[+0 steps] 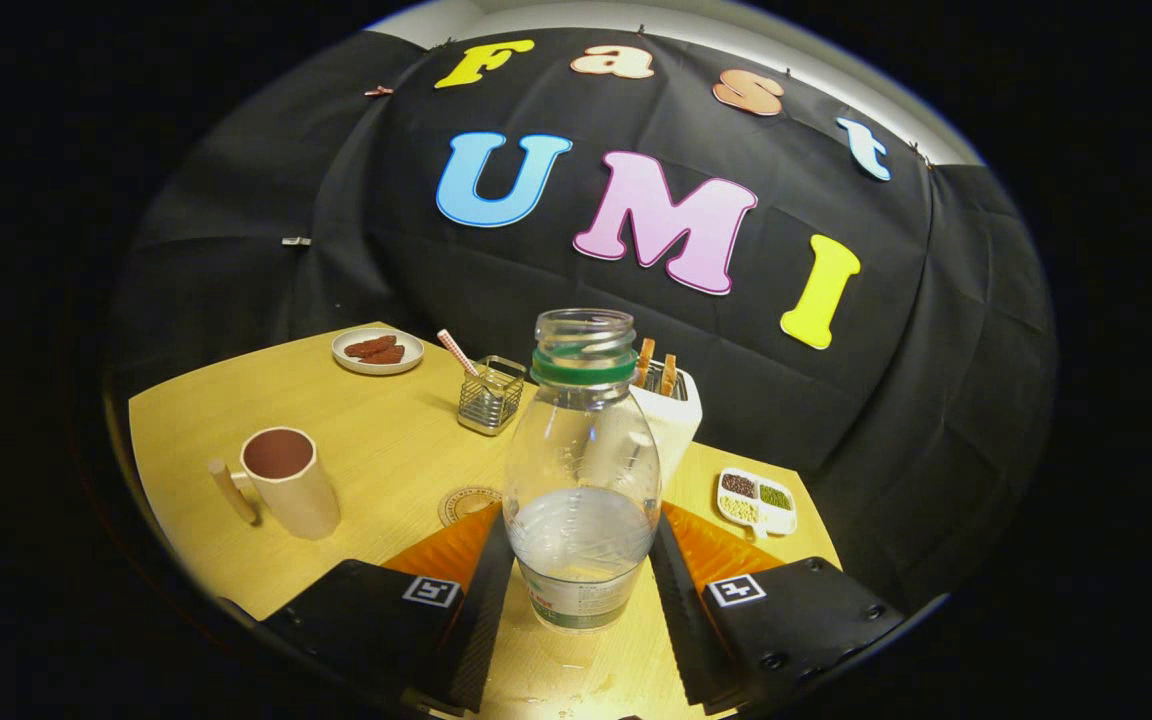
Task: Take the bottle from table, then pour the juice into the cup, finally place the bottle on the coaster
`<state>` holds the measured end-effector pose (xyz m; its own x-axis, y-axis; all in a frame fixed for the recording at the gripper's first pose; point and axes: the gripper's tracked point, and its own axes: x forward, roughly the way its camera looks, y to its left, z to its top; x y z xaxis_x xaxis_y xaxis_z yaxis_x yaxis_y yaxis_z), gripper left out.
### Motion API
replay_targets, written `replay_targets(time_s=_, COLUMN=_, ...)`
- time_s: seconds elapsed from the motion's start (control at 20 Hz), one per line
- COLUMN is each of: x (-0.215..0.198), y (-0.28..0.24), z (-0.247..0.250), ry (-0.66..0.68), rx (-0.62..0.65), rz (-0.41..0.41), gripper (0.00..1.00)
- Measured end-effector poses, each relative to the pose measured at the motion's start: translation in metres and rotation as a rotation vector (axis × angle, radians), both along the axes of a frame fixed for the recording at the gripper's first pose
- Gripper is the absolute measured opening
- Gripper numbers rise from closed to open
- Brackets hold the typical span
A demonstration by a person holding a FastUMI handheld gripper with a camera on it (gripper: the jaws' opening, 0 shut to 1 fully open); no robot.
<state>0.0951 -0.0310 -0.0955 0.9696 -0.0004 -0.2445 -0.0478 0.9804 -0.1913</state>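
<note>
On a pale wood worktop (376, 440) in a black-draped booth, the tool (581, 560) clamps an uncapped bottle (583, 470) near the cup (288, 482).

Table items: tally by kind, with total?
Bottle, between the gripper fingers: 1
Cup: 1
Coaster: 1
Snack plate: 1
Wire holder: 1
White container: 1
Divided dish: 1
Total: 7

You get an evenly lit, sharp wooden table (376, 440) with soft short shadows beside the cup (291, 485), faint glare on the clear bottle (582, 470), and strong fisheye bending that curves the table's edges and darkens the lower corners around the gripper (582, 590), whose fingers grip the bottle.
</note>
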Motion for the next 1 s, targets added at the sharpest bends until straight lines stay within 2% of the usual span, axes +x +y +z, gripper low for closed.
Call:
replay_targets(time_s=0.15, x=0.005, y=0.017, z=0.006, ry=0.015, rx=-0.033, rz=0.003, gripper=0.74)
replay_targets(time_s=0.45, x=0.016, y=0.036, z=-0.004, ry=0.071, rx=-0.21, rz=-0.016, gripper=0.75)
replay_targets(time_s=1.0, x=0.025, y=0.077, z=-0.017, ry=0.03, rx=-0.565, rz=0.089, gripper=0.74)
